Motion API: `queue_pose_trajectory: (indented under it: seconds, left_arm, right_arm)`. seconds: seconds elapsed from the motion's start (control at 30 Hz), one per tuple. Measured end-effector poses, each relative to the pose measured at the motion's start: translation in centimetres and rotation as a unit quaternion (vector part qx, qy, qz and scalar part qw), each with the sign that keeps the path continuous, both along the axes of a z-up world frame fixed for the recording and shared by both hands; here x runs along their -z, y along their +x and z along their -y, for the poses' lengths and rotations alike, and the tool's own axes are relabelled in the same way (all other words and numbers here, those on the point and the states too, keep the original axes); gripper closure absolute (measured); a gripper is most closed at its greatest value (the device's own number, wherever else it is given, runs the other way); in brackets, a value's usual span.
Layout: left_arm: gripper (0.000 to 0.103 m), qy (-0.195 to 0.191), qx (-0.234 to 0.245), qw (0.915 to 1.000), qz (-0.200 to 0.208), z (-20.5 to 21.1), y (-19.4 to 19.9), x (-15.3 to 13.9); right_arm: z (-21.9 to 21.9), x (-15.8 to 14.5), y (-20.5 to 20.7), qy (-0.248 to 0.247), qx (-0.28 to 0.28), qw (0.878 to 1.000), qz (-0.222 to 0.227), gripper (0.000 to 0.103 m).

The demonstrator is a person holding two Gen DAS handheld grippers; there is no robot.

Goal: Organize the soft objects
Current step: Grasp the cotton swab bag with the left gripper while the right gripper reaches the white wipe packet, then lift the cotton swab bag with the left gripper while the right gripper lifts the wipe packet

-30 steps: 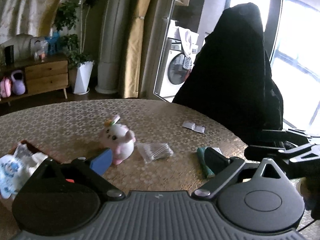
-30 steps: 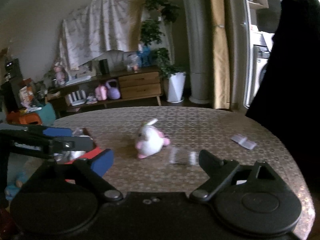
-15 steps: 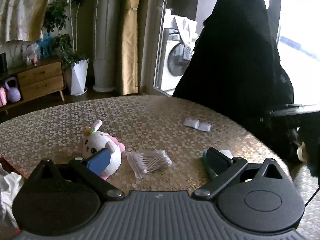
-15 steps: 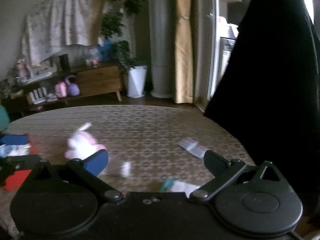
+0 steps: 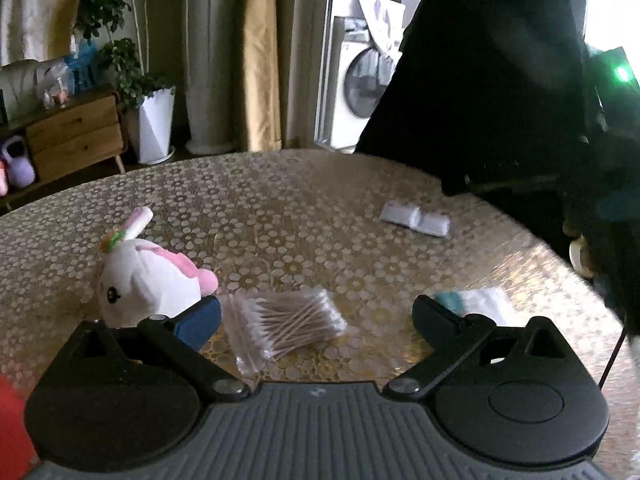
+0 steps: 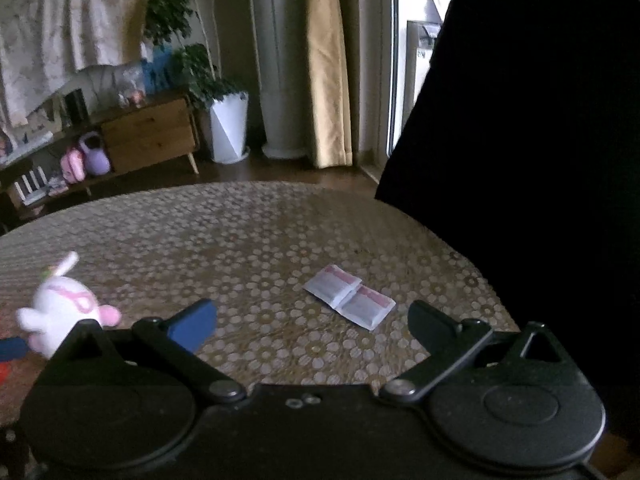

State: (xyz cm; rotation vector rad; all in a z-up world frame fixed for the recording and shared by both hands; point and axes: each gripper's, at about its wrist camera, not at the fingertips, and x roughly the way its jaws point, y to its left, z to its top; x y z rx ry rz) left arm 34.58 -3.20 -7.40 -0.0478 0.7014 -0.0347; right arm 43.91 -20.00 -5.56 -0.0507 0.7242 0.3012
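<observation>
A white and pink plush toy (image 5: pixel 148 280) lies on the round patterned table (image 5: pixel 300 208), just beyond my left gripper's left finger. My left gripper (image 5: pixel 316 316) is open and empty, with a clear bag of cotton swabs (image 5: pixel 284 324) between its fingers. A teal and white packet (image 5: pixel 472 300) lies by its right finger. My right gripper (image 6: pixel 312 320) is open and empty, low over the table. A pair of white sachets with pink print (image 6: pixel 350 294) lies just beyond its fingers. The plush (image 6: pixel 64 304) shows at the left in the right wrist view. The sachets (image 5: pixel 414 218) also show in the left wrist view.
A black draped chair back (image 5: pixel 492 80) stands at the table's far right edge. A red box corner (image 5: pixel 10 428) shows at the lower left. Beyond the table are a wooden sideboard (image 6: pixel 148 136), a potted plant (image 6: pixel 224 120), curtains and a washing machine (image 5: pixel 360 96).
Both grippers have swung to the right. The plush has shifted left in both views, the red box has nearly left view, and the sachets now lie before my right gripper.
</observation>
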Motion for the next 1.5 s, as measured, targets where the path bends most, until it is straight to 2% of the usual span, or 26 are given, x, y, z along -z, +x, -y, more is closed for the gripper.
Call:
queue_pose_trajectory:
  seconds: [0.2, 0.47, 0.8, 1.07, 1.2, 1.3, 1.5]
  left_arm:
    - [0.000, 0.009, -0.019, 0.9996, -0.021, 0.0, 2.2, 2.5]
    - [0.000, 0.013, -0.038, 0.9987, -0.033, -0.1, 3.9, 5.0]
    - [0.000, 0.003, -0.052, 0.9974, -0.050, -0.6, 5.6, 7.2]
    - [0.001, 0.027, -0.034, 0.9983, -0.038, -0.1, 5.5, 7.5]
    - [0.003, 0.034, -0.030, 0.9983, -0.036, 0.1, 5.4, 7.8]
    - [0.015, 0.024, -0.026, 0.9987, -0.037, 0.0, 5.2, 7.9]
    - [0.025, 0.014, -0.026, 0.9991, -0.032, -0.2, 4.9, 7.6]
  right_arm:
    - [0.1, 2.6, 4.7, -0.007, 0.043, 0.999, -0.028, 0.001]
    - [0.2, 6.1, 10.1, 0.001, 0.115, 0.990, -0.077, 0.001]
    - [-0.7, 9.6, 12.9, -0.026, 0.159, 0.982, -0.104, 0.001]
    - [-2.4, 10.2, 13.1, -0.036, 0.159, 0.982, -0.092, 0.001]
    - [-3.4, 10.0, 12.2, -0.040, 0.150, 0.985, -0.080, 0.008]
    - [-3.7, 9.8, 11.6, -0.039, 0.144, 0.986, -0.074, 0.015]
    - [-3.6, 9.3, 10.6, -0.039, 0.122, 0.990, -0.065, 0.040]
